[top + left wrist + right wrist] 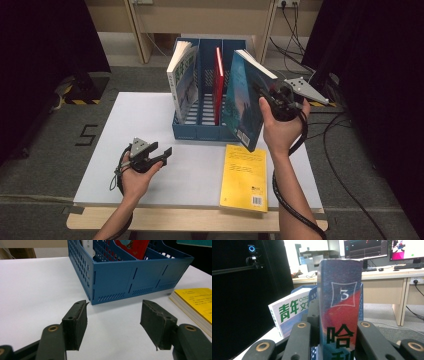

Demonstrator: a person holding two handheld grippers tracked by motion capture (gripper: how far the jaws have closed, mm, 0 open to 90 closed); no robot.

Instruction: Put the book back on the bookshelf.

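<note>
The right claw (270,95) pinches a blue book (243,102) by its spine, held tilted in the air at centre right of the high view, just in front of the blue rack (200,131). Judged risk: the book's lower corner catches the rack's front wall or a divider and twists out of the pinch, or drops onto the yellow book (245,176) on the worktop (145,115). The left claw (159,153) rests spread and empty at lower left.

A yellow book (244,176) lies flat on the white table (150,130), near its front edge.
</note>
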